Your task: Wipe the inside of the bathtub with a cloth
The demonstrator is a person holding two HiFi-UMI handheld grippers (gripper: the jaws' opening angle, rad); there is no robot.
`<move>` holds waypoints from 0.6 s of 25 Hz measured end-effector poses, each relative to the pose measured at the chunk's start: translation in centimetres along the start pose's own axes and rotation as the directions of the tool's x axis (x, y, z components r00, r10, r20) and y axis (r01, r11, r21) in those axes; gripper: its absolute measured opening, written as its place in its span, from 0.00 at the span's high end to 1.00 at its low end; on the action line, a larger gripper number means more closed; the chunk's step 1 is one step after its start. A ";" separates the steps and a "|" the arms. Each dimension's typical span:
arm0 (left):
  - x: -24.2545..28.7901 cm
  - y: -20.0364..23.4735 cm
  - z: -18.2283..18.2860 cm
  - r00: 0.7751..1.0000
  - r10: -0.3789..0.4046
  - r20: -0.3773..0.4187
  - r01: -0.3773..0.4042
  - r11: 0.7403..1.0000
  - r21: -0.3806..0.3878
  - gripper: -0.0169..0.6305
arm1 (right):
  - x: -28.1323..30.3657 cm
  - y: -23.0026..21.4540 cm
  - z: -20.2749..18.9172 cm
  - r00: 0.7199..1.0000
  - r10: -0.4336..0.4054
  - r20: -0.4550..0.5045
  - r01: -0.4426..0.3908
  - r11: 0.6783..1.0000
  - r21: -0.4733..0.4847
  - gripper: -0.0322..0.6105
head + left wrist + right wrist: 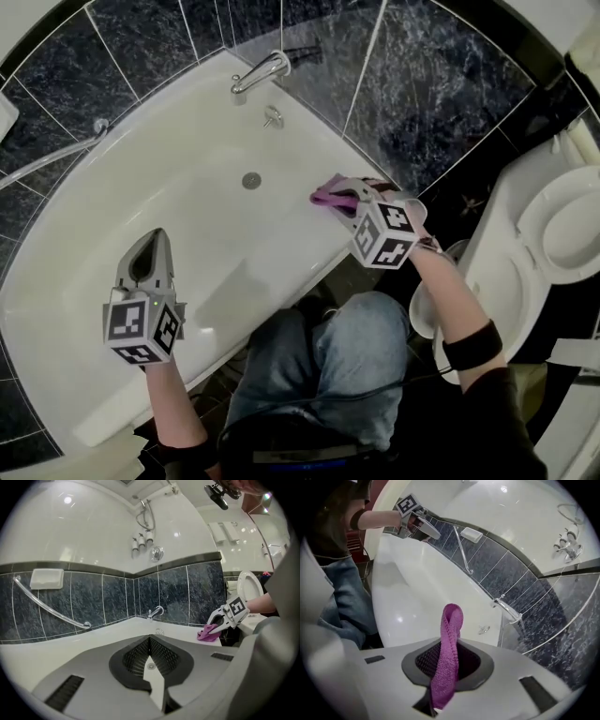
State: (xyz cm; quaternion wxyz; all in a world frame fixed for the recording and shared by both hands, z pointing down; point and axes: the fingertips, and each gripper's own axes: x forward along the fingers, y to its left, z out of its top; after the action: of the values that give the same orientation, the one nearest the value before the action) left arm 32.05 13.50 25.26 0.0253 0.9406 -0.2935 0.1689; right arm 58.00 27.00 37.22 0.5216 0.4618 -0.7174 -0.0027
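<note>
The white bathtub [187,220] lies below me, with its drain [251,180] near the faucet end. A purple cloth [328,196] rests at the tub's right rim, and my right gripper [339,194] is shut on it. In the right gripper view the cloth [449,658] stands up in a folded loop from between the jaws. My left gripper [156,234] hovers over the tub's inner floor, shut and holding nothing. The left gripper view shows the right gripper [213,626] and the cloth [207,633] at the far rim.
A chrome faucet [262,73] and an overflow knob [273,116] sit at the tub's far end. A grab rail [47,159] runs along the dark tiled wall. A toilet [553,225] stands at the right. The person's knee in jeans [347,366] is beside the tub's near rim.
</note>
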 end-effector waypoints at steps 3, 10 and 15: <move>0.1 0.1 -0.2 1.000 0.001 -0.002 -0.001 1.000 -0.002 0.98 | 0.6 1.7 -0.1 0.998 0.064 0.011 -0.064 0.998 0.008 0.80; 0.3 0.3 -1.0 1.000 -0.001 -0.015 0.001 1.000 -0.002 0.98 | 1.0 4.3 1.2 0.976 0.203 0.085 -0.209 0.975 0.071 0.59; 1.2 -0.9 -1.8 0.999 -0.016 -0.038 0.017 1.000 0.015 0.98 | -0.3 3.7 3.8 0.942 0.225 0.249 -0.273 0.946 0.177 0.56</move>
State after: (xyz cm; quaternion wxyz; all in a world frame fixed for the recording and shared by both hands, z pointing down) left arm 32.92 13.88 27.36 0.0249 0.9398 -0.2838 0.1888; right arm 52.70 27.50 37.06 0.3815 0.4156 -0.8211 0.0865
